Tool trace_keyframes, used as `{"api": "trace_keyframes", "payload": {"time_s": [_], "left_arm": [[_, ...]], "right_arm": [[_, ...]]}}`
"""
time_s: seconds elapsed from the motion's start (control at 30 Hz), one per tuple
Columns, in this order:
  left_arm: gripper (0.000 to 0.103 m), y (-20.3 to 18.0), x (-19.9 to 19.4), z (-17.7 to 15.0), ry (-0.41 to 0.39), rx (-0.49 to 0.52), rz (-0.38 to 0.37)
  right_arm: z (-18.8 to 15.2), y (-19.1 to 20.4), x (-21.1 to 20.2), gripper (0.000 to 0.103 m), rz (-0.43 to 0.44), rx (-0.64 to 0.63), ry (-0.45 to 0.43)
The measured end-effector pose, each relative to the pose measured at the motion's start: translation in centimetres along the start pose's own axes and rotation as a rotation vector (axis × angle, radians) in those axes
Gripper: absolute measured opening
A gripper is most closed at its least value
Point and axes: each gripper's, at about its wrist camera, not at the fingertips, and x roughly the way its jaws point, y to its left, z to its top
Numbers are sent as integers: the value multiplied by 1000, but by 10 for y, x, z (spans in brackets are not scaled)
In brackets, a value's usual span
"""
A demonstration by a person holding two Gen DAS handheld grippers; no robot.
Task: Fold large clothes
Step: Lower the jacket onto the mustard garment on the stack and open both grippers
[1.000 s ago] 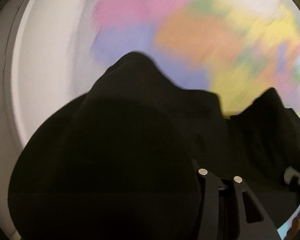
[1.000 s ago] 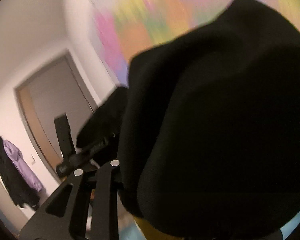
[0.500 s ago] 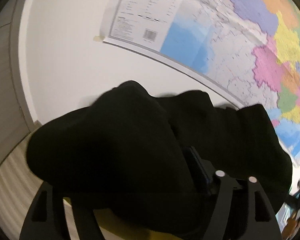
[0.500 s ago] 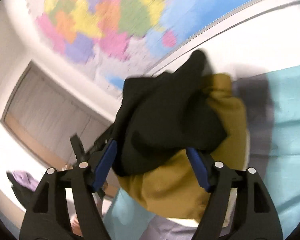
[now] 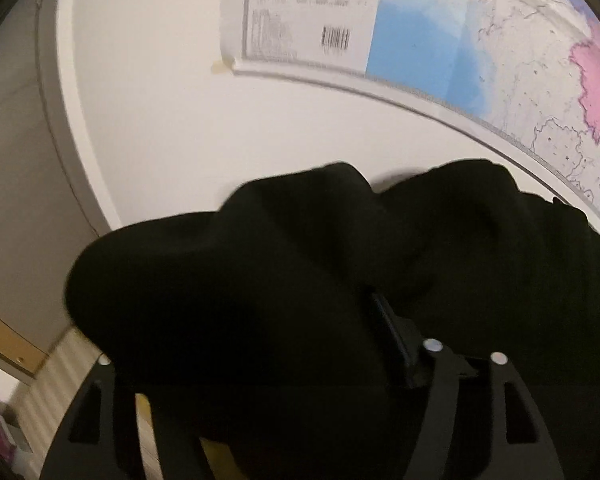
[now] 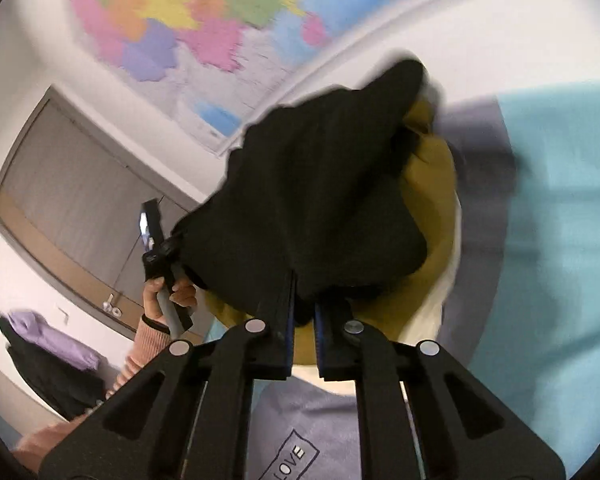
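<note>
Wall map (image 6: 188, 36) behind, teal bed (image 6: 560, 208) below: black garment (image 6: 320, 200) hangs bunched over a mustard one (image 6: 432, 216), right gripper (image 6: 304, 320) closing on its edge, left gripper (image 5: 268, 364) spread wide but narrowing, cloth draped across it; thin pinch may slip, or snag mustard fabric.

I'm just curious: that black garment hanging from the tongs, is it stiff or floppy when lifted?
Probably floppy: the black garment droops in rounded folds over the right tongs, whose jaws are closing on it. Likely somewhat thick, since it bulges over the left tongs.
</note>
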Motion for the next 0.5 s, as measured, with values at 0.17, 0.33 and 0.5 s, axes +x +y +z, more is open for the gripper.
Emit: {"api": "trace_keyframes", "payload": {"time_s": [0.17,0.33,0.5], "left_arm": [[77,1,-39,-8,-90,19,31],[87,0,-86,-24,-235,46,81],[90,-16,-112,-30,-315,114,69]], "right_arm": [[1,37,-19,36,-81,-172,-17],[-9,78,-39,56,-149,-381,-19],[2,103,-29,56,-184,-508,-55]]}}
